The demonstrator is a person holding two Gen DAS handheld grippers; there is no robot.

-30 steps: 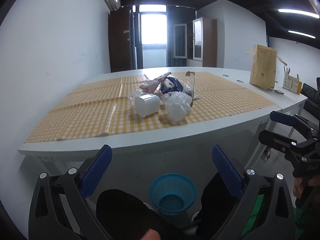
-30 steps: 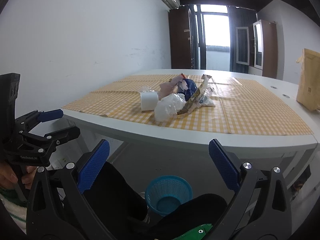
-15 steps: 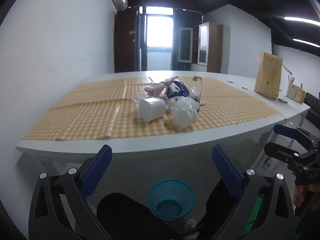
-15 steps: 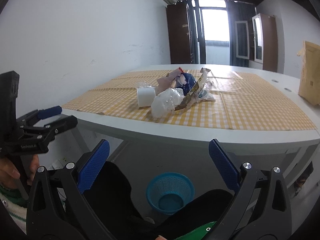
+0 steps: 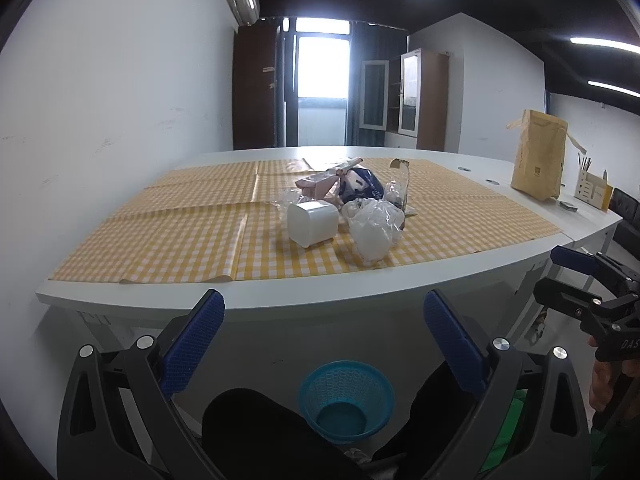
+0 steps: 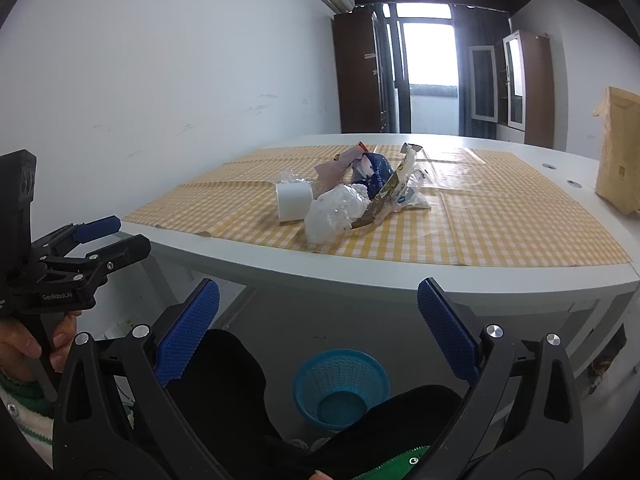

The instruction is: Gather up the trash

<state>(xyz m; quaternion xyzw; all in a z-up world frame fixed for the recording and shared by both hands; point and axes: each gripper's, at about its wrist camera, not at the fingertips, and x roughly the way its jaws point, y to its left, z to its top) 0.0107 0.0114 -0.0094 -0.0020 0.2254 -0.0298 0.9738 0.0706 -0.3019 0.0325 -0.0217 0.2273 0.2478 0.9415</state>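
A round blue mesh plastic wastebasket (image 5: 346, 398) stands empty on the floor under the white bench (image 5: 280, 300). The trash pile (image 5: 352, 210) of crumpled clear plastic, a white tub and foil wrappers lies on the yellow checked cloth (image 5: 180, 240). Both the left gripper (image 5: 322, 344) and right gripper (image 6: 318, 328) hang below the bench edge, jaws wide and empty. Only the left view shows the pencil holder (image 5: 594, 190).

Both wrist views sit low, near table (image 5: 280, 300) front edge, facing far across it. Left view looks from left, right view from right. Shared: trash pile (image 5: 352, 208) (image 6: 352, 200), blue basket (image 5: 346, 400) (image 6: 340, 392) below.
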